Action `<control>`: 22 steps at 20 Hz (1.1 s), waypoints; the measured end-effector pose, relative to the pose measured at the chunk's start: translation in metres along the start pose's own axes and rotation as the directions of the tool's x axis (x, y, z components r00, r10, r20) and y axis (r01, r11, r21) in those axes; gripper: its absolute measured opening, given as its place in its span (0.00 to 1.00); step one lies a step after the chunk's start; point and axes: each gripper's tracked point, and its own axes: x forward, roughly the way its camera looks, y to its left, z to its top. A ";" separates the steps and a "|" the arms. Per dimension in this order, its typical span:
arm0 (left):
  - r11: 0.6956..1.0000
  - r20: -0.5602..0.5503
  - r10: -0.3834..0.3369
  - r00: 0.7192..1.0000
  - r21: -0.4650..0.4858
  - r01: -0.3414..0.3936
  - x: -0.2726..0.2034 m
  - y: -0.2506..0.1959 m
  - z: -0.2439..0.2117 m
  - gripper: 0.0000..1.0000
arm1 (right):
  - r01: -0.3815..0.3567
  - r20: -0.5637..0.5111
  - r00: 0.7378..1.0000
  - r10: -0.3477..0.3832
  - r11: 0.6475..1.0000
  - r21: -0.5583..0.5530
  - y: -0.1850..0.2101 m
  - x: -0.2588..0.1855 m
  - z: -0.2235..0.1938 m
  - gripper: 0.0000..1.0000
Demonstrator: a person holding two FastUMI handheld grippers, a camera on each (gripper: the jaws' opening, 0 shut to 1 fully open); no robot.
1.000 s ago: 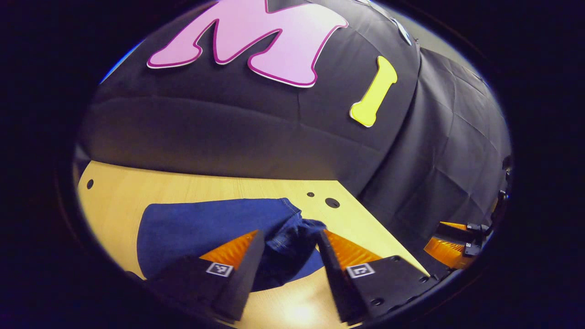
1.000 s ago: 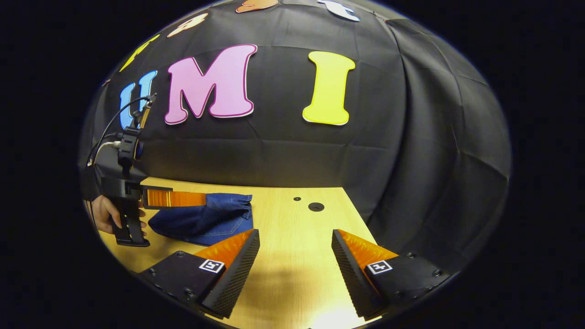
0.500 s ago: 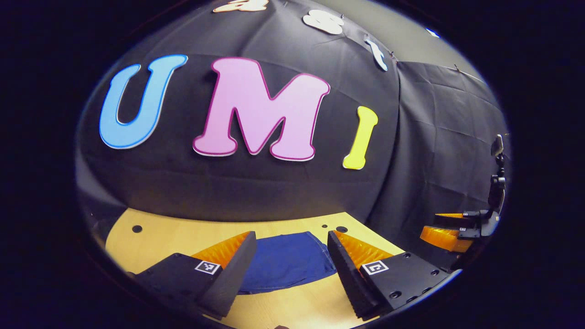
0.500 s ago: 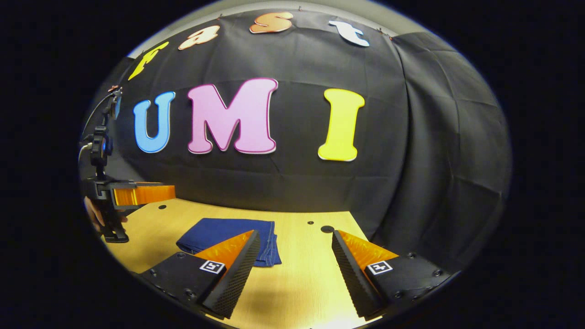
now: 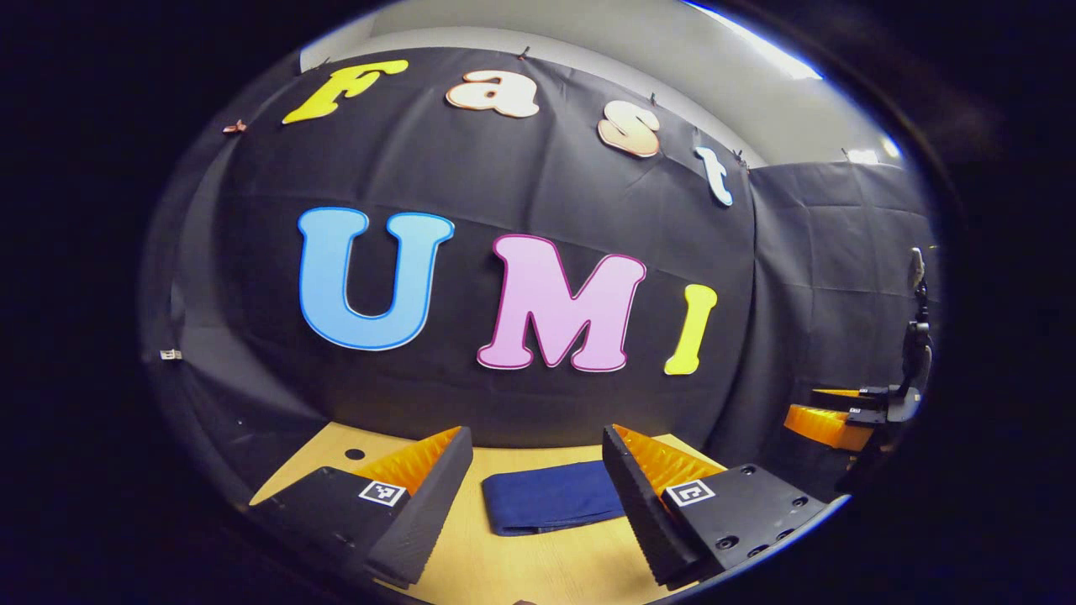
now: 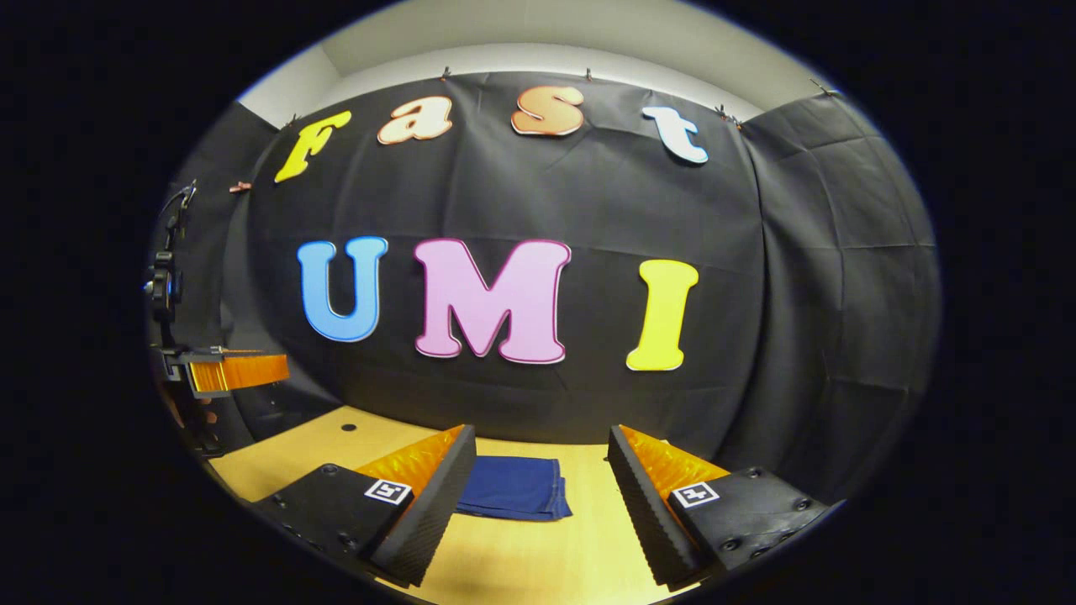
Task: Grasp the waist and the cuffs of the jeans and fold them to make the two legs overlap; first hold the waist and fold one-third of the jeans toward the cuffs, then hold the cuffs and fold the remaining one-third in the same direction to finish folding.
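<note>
the left gripper is hovering with its jaws spread wide, gripping nothing; the right gripper is doing likewise, holding nothing. beyond both, the folded jeans are lying flat on the wooden table, well apart from the fingers. bare tabletop is showing all round the bundle, its far edge running near the black cloth wall.
</note>
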 end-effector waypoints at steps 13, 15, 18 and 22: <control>0.991 -0.002 0.112 0.994 -0.075 -0.112 -0.103 0.031 -0.010 0.96 | -0.052 0.006 0.999 0.052 0.999 0.006 0.051 -0.073 -0.007 0.96; 0.989 -0.018 0.129 0.991 -0.072 -0.130 -0.098 0.025 -0.013 0.96 | -0.103 -0.011 0.995 0.103 0.995 0.009 0.057 -0.073 -0.010 0.96; 0.987 -0.037 0.148 0.988 -0.058 -0.150 -0.097 0.017 -0.013 0.96 | -0.184 -0.020 0.983 0.183 0.983 -0.027 0.061 -0.070 -0.006 0.96; 0.983 0.005 0.180 0.984 -0.025 -0.180 -0.097 0.010 -0.004 0.96 | -0.204 0.013 0.979 0.205 0.979 -0.027 0.054 -0.065 0.004 0.96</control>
